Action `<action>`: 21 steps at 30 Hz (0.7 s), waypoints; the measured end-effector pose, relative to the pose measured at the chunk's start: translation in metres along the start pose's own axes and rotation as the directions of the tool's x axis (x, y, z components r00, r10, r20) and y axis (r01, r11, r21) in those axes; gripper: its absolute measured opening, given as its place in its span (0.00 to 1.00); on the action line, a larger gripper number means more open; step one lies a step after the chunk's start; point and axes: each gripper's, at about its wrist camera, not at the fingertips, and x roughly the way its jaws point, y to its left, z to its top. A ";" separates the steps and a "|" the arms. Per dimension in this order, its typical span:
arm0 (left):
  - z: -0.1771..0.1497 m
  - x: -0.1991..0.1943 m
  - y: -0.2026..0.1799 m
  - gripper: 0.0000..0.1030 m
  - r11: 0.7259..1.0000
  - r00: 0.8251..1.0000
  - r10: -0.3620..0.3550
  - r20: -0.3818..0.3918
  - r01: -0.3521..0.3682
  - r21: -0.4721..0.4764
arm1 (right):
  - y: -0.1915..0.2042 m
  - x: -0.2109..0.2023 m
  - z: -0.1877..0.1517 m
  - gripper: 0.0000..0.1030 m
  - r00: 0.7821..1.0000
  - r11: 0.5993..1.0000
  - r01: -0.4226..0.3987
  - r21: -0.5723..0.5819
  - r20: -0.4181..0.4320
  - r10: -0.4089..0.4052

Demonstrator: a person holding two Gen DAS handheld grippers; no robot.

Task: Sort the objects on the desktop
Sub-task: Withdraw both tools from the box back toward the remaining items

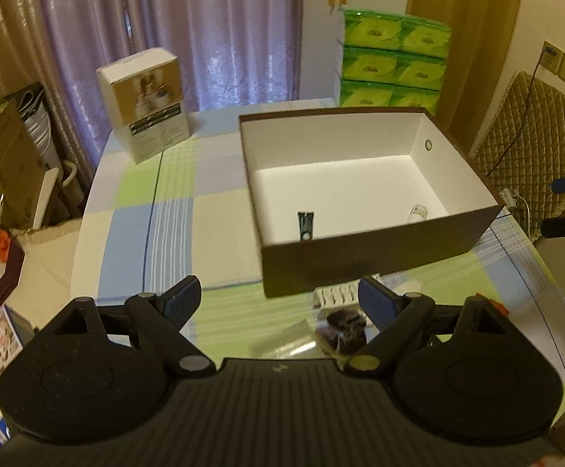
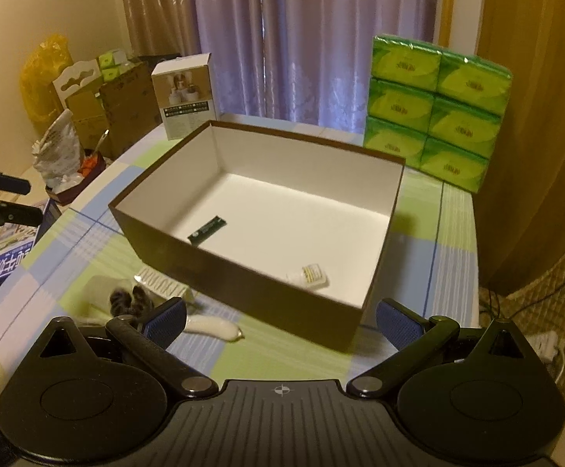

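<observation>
Left gripper (image 1: 278,299): your nearest thing in the left view; its blue-padded fingers (image 1: 183,299) stand wide apart, holding nothing and touching nothing, above the near edge of the table.
Right gripper (image 2: 280,319): your fingers (image 2: 165,321) are spread wide too, empty, hovering in front of the box's near corner.
Table (image 1: 157,210): covered by a checked cloth in green, blue and white.
Brown box (image 2: 243,280): you see it open-topped on the cloth, white inside, brown outside, straight ahead of both grippers.
Tissue packs (image 2: 438,113): a green stack beyond the box's far right side.
White carton (image 2: 187,95): upright near the table's far left corner.
White sock (image 2: 212,327): lies on the cloth just in front of the box, beside your right gripper's left finger.
Dark furry item (image 1: 346,330): on the cloth near your left gripper's right finger; you cannot tell what it is.
White ribbed piece (image 1: 337,295): against the box's near wall.
Dark tube (image 2: 207,230): inside the box, flat on the floor by the near wall.
Small white bottle (image 2: 308,275): inside the box, on its side, well apart from the tube.
</observation>
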 end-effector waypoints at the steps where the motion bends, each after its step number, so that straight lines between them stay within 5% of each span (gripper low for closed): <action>1: -0.005 -0.001 0.002 0.83 1.000 1.000 0.001 -0.001 -0.001 -0.006 | 0.000 -0.001 -0.003 0.98 1.000 1.000 0.000 0.008 -0.002 0.000; 21: -0.065 0.008 0.016 0.82 0.995 0.997 0.011 -0.071 -0.018 -0.095 | -0.012 0.016 -0.072 0.98 0.993 0.990 0.029 0.141 -0.116 -0.012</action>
